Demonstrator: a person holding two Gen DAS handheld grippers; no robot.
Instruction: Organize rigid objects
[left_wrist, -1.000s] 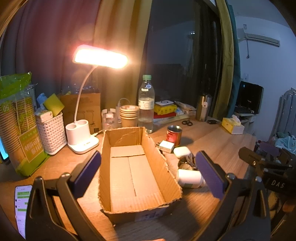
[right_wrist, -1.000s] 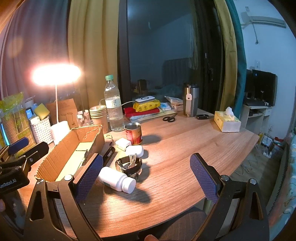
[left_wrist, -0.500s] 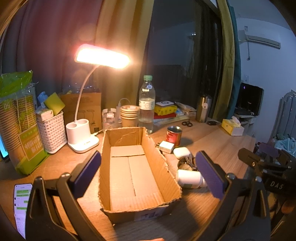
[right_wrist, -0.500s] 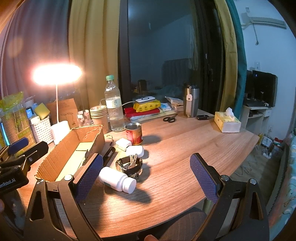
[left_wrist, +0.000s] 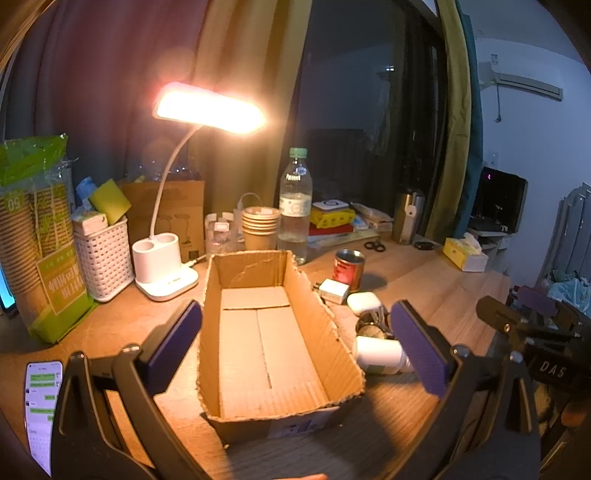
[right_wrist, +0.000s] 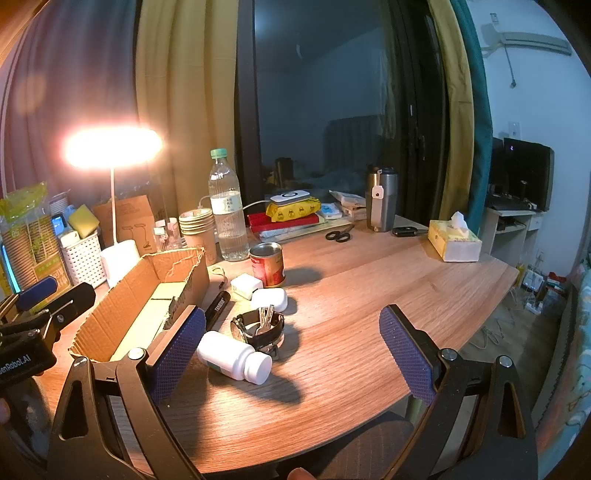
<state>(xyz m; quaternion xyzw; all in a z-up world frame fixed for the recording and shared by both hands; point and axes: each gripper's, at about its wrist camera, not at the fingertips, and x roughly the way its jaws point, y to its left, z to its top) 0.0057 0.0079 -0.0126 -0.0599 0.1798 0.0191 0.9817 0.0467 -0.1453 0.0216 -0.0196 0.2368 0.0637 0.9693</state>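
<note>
Straight ahead of the left gripper (left_wrist: 295, 345), between its widely spread fingers and holding nothing, sits the cardboard box (left_wrist: 266, 332): open-topped, flaps torn ragged, interior bare. Its long axis runs away from the gripper toward the lit desk lamp (left_wrist: 166, 273), near end just in front of the fingertips.

Right gripper (right_wrist: 293, 347) likewise spread wide, nothing held, hovering above the tabletop (right_wrist: 369, 295). Just ahead of its left finger lies the white pill bottle (right_wrist: 234, 360), on its side, long axis slanting across the gripper's line, cap end pointing right and toward the gripper. Beyond it, touching or nearly so, a dark watch strap (right_wrist: 258, 328) curled in a ring with keys (right_wrist: 266, 317) resting on it. Further ahead: white earbud case (right_wrist: 269, 298), small white charger cube (right_wrist: 245, 285), then an upright red tin can (right_wrist: 267, 264), open top. A black pen-like stick (right_wrist: 217, 308) lies alongside the box's right wall, long axis roughly parallel to the box; lettering on it too small to read.

From the left wrist view the pill bottle is partly hidden behind the right finger, and the watch is mostly masked by the box wall and finger. A lit phone (left_wrist: 40, 406) is cut off at the lower left edge. The right gripper's body shows dimly at far right, detail lost in shadow.
</note>
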